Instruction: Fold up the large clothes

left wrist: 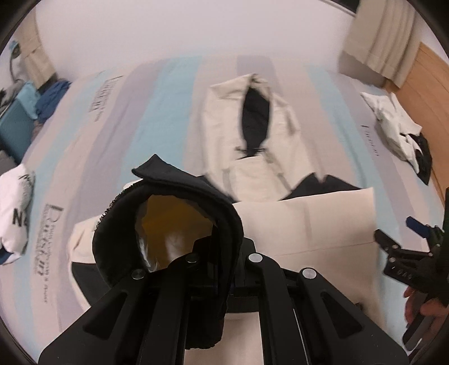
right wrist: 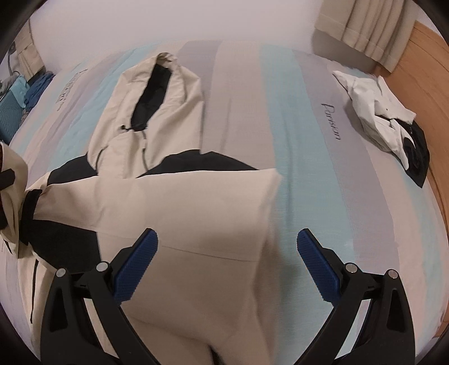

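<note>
A cream and black hooded jacket (right wrist: 182, 210) lies spread on the striped bed (right wrist: 308, 168), its hood (left wrist: 252, 112) at the far end. My left gripper (left wrist: 216, 264) is shut on the jacket's black sleeve cuff (left wrist: 168, 196), which is lifted and hides the fingertips. The cuff's opening faces the camera. In the right wrist view that raised sleeve (right wrist: 11, 196) shows at the left edge. My right gripper (right wrist: 227, 238) hangs open over the folded cream panel, blue pads (right wrist: 134, 264) wide apart, nothing between them. It also shows at the left wrist view's right edge, right gripper (left wrist: 404, 235).
A crumpled white and black garment (right wrist: 378, 118) lies near the bed's right edge by a wooden board (right wrist: 421, 70). A white printed garment (left wrist: 14, 210) sits at the left edge. Beyond the left side stand a teal box (left wrist: 16, 120) and blue clothes. Curtains (right wrist: 364, 25) hang behind.
</note>
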Demonstrator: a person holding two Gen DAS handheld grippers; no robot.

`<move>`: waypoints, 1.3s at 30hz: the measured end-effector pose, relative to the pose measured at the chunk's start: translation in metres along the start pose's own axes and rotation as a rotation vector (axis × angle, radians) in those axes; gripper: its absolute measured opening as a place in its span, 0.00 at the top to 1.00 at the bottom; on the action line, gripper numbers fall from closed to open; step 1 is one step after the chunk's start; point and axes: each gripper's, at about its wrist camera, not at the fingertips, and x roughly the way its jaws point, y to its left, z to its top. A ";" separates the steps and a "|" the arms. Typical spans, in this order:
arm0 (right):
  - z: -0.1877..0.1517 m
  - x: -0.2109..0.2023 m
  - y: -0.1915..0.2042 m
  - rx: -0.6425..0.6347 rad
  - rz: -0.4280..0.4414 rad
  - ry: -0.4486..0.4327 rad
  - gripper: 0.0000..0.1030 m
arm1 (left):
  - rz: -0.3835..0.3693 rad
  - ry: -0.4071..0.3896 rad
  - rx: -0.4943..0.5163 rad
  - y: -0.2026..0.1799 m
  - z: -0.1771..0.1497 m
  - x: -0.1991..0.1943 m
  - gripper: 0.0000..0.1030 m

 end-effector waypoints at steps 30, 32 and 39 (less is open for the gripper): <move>-0.040 0.015 -0.138 0.122 -0.039 0.041 0.07 | -0.035 0.132 0.184 -0.189 -0.027 0.100 0.96; -0.042 0.017 -0.143 0.121 -0.040 0.045 0.07 | -0.028 0.136 0.182 -0.195 -0.029 0.104 0.96; -0.048 0.022 -0.161 0.128 -0.030 0.051 0.07 | 0.009 0.145 0.197 -0.215 -0.035 0.120 0.96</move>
